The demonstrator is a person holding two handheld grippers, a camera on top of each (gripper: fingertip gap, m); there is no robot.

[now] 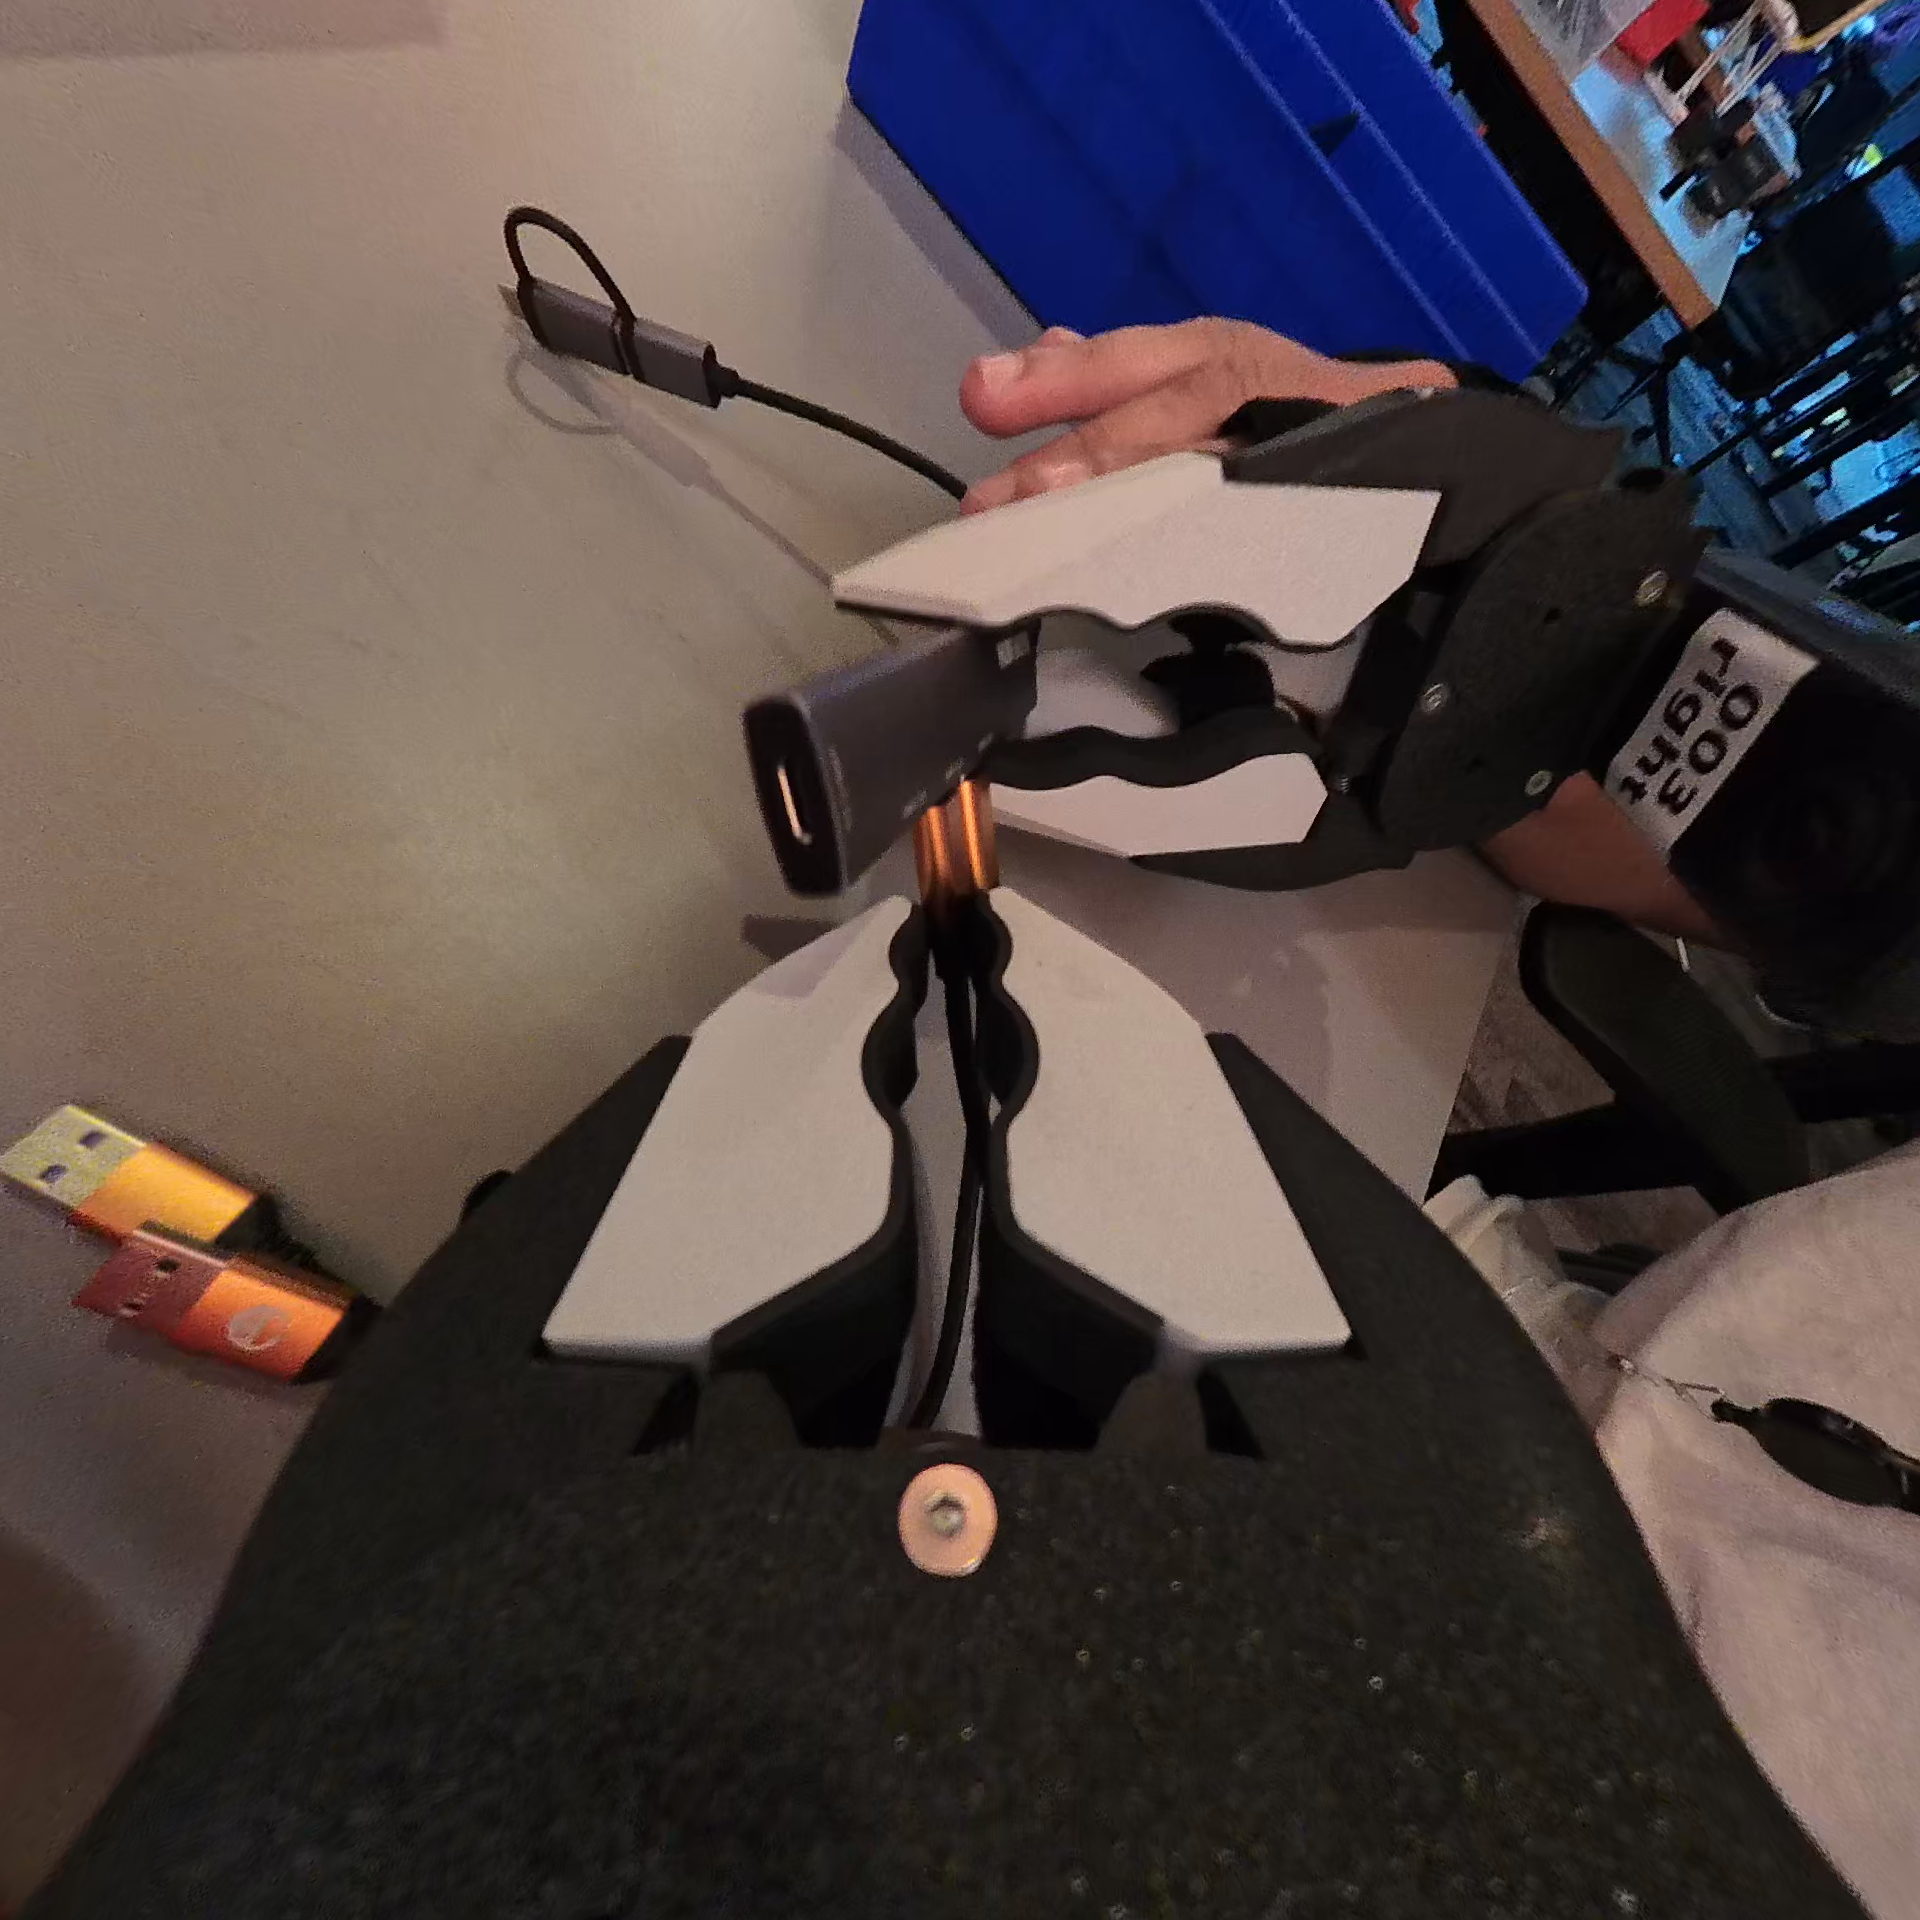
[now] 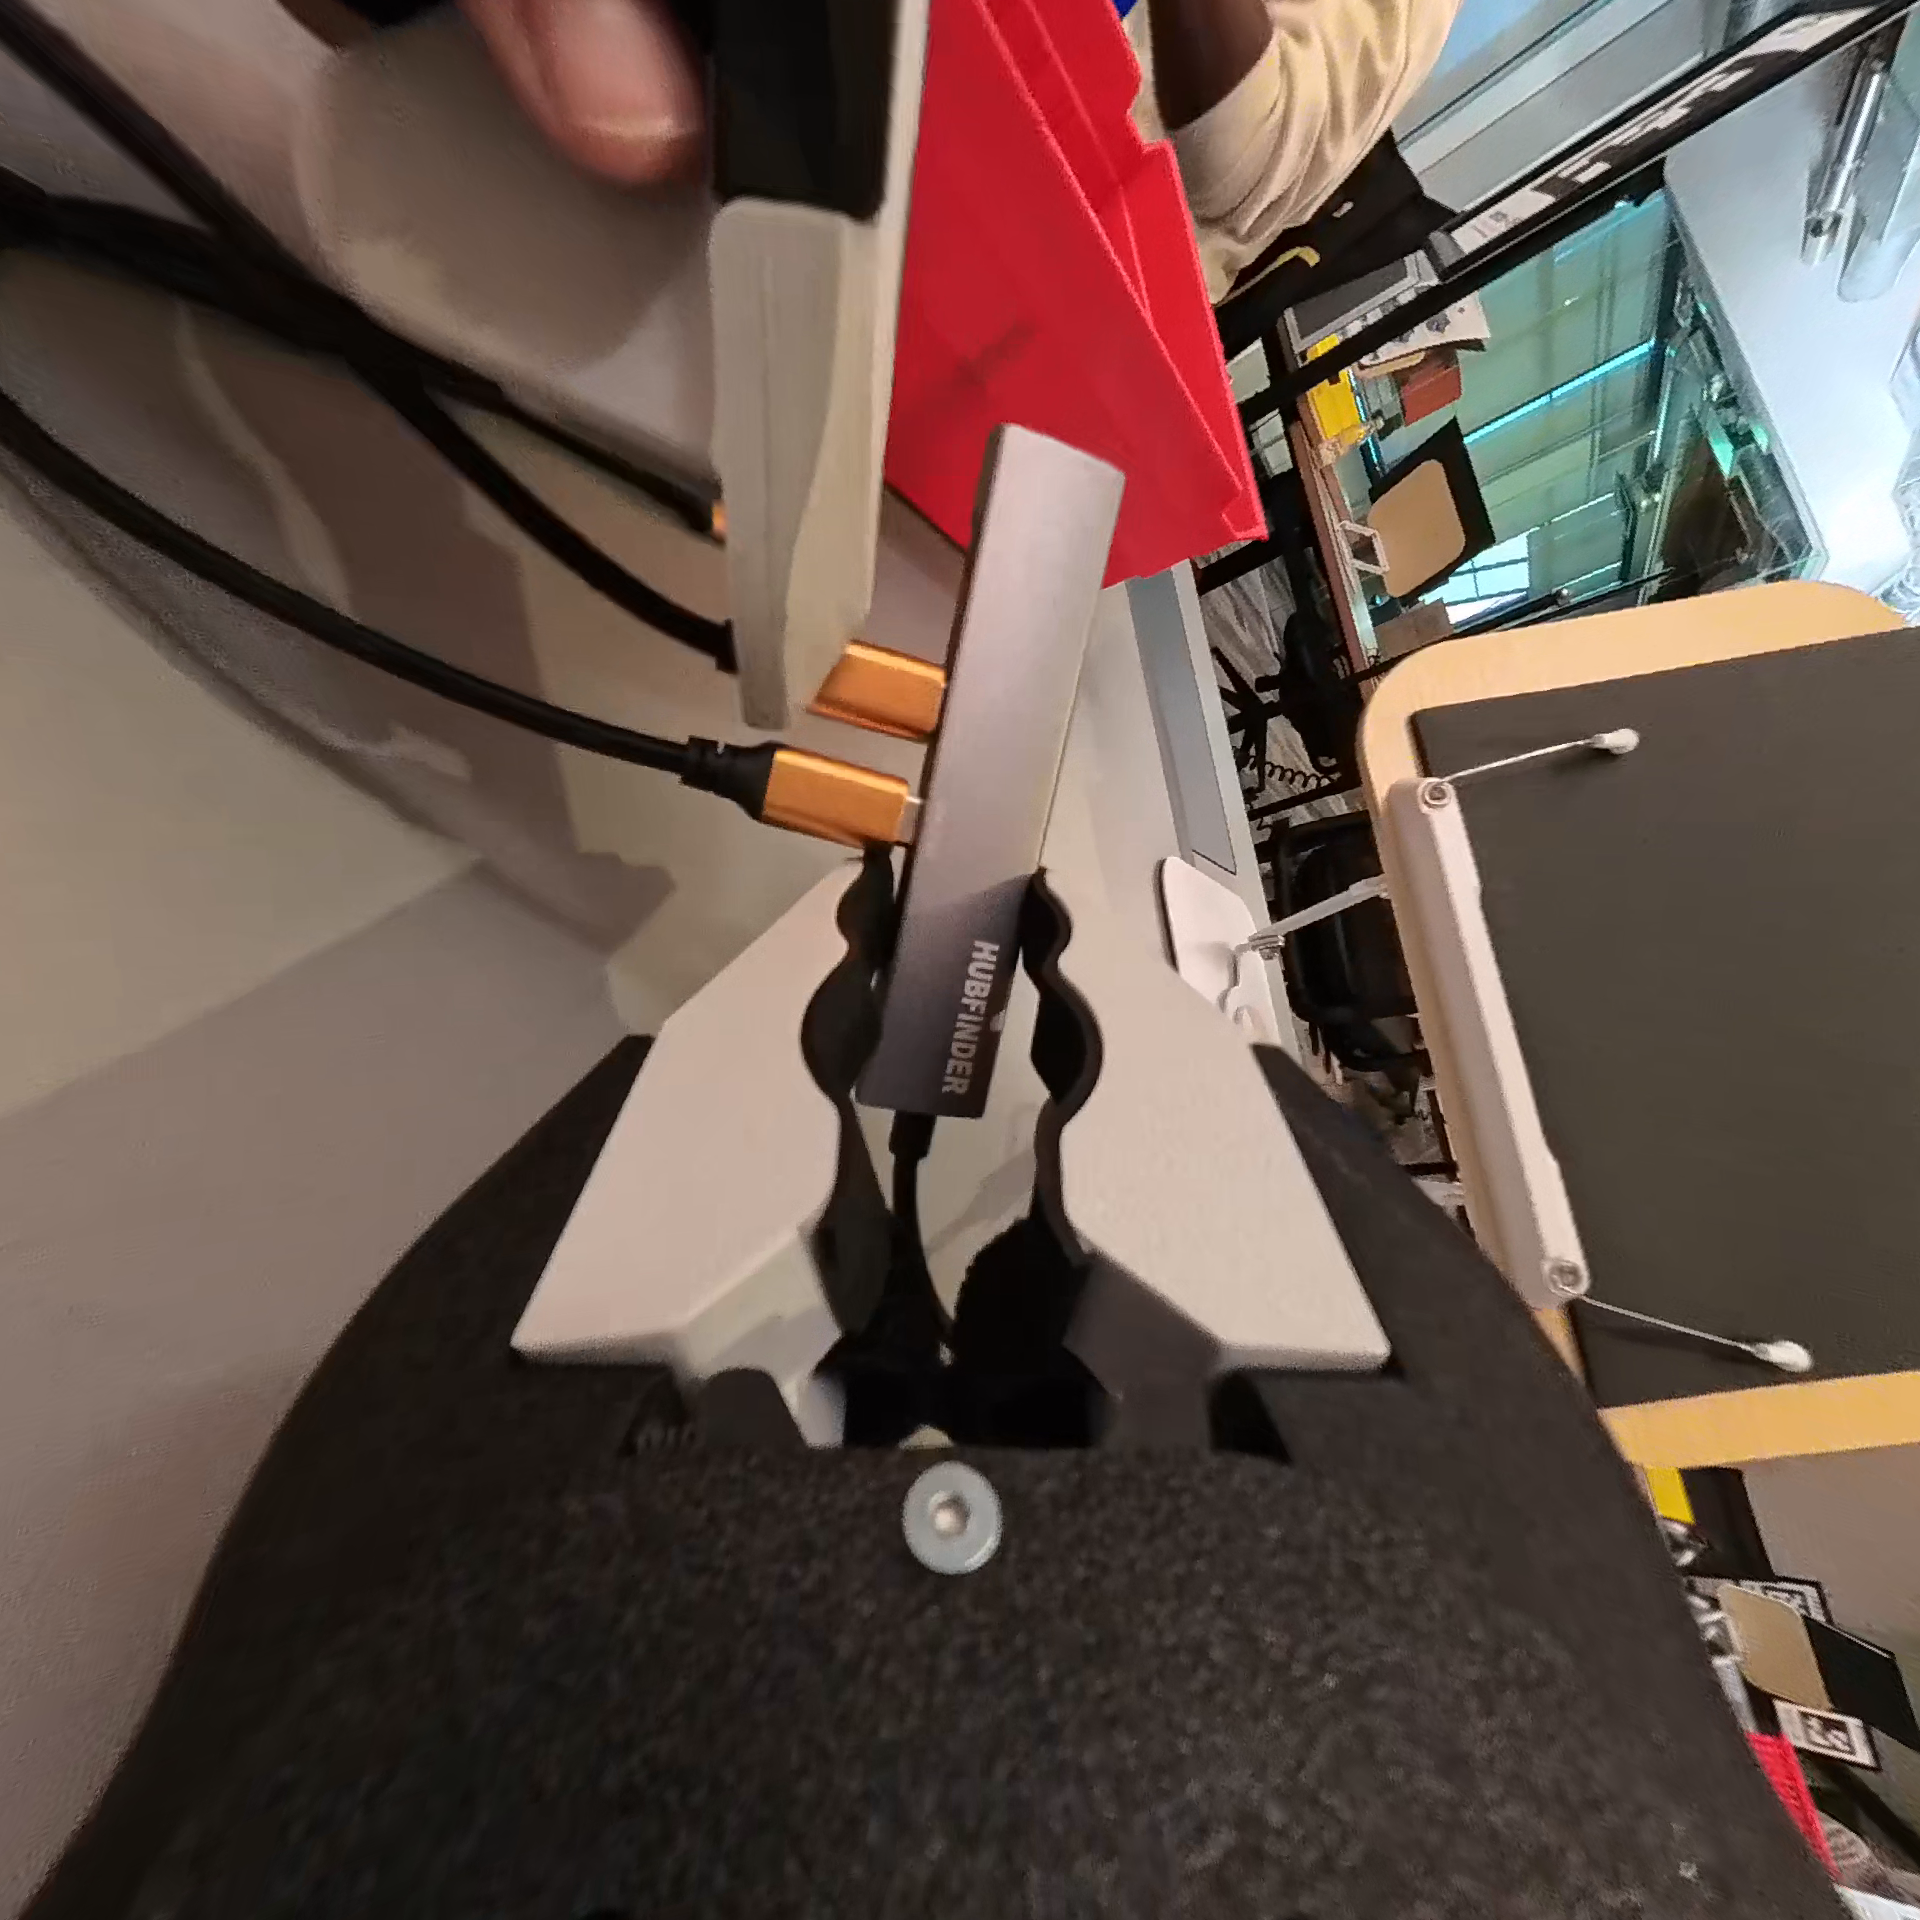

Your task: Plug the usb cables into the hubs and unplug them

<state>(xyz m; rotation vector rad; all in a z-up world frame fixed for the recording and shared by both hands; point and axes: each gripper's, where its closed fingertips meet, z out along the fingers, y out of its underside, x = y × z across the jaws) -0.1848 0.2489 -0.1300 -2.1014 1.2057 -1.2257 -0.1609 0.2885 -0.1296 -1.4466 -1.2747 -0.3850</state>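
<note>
My right gripper (image 2: 961,909) is shut on one end of a slim grey hub (image 2: 1003,748) and holds it above the white table (image 1: 260,623). Two orange plugs on black cables sit in the hub's side. My left gripper (image 1: 951,920) is shut on the upper orange plug (image 2: 883,691), right at the hub. The lower orange plug (image 2: 831,800) is free of both grippers. In the left wrist view the hub (image 1: 873,758) points its end port at the camera, and the right gripper (image 1: 925,696) reaches in from the right.
A grey adapter (image 1: 623,332) on the hub's black cord lies farther back on the table. Two orange USB plugs (image 1: 197,1257) lie at the lower left. A blue bin (image 1: 1195,177) stands behind, a red bin (image 2: 1039,260) beyond the hub. A chair (image 2: 1662,987) is at the right. One gripper's finger ends stand about 4 centimetres off the other's.
</note>
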